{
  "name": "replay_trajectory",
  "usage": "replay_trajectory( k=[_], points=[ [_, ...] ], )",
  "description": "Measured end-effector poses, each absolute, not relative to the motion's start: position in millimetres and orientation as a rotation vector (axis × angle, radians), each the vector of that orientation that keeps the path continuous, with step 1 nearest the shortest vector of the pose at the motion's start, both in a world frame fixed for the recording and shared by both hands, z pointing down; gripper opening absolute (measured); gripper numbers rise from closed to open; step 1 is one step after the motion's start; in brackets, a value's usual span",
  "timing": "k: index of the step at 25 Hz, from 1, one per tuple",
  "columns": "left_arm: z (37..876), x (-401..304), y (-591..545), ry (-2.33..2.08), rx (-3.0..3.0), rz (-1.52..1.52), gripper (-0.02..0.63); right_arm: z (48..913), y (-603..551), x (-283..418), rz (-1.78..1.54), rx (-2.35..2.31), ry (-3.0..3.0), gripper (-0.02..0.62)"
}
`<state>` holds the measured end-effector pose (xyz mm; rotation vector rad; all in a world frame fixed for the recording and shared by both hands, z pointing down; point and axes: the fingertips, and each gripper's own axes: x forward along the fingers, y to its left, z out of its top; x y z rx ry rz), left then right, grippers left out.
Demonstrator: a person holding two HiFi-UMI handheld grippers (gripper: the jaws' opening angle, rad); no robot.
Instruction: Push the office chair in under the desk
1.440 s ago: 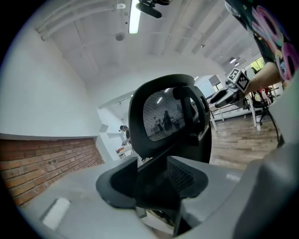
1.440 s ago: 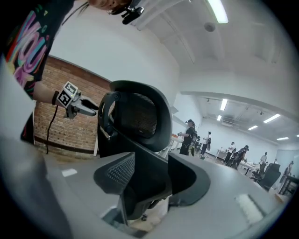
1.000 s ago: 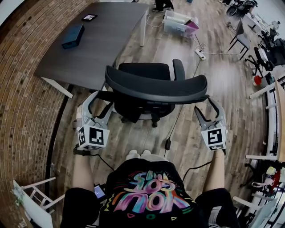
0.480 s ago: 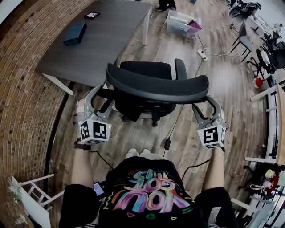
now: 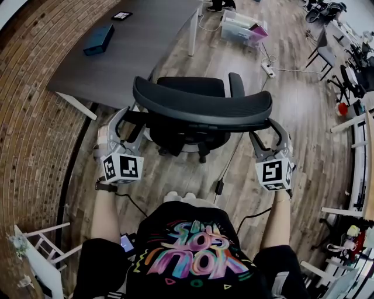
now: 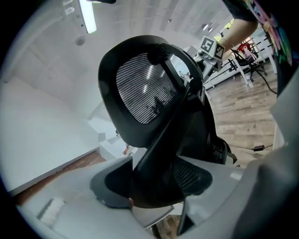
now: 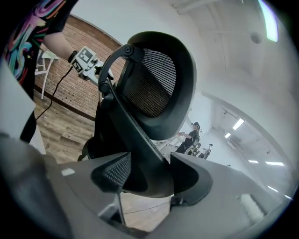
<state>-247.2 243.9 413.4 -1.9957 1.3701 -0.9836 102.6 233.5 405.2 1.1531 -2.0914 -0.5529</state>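
Note:
A black mesh office chair [image 5: 201, 108] stands on the wood floor, its seat facing the grey desk [image 5: 140, 52] and just short of its near edge. My left gripper [image 5: 132, 126] straddles the left end of the backrest. In the left gripper view the chair's back frame [image 6: 154, 154] fills the gap between the pads, and the jaws are shut on it. My right gripper [image 5: 263, 131] straddles the right end. Its jaws are opening, with the back frame [image 7: 140, 140] still between the pads.
On the desk lie a blue box [image 5: 98, 39] and a small tablet [image 5: 122, 16]. A brick wall [image 5: 29, 117] runs along the left. A cable with an adapter [image 5: 220, 187] lies on the floor behind the chair. A storage bin [image 5: 241, 29] and a power strip [image 5: 268, 70] sit beyond the desk.
The chair and both grippers have moved a little forward toward the desk. The grippers now reach further onto the backrest's ends.

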Motion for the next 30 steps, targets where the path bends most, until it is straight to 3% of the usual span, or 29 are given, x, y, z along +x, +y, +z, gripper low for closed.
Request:
replay_trajectory(
  k=[30],
  points=[
    [406,-261,142,1.475,-1.989,-0.979,0.265,405,78,80,-0.543,1.091,-2.114,0.262]
  ],
)
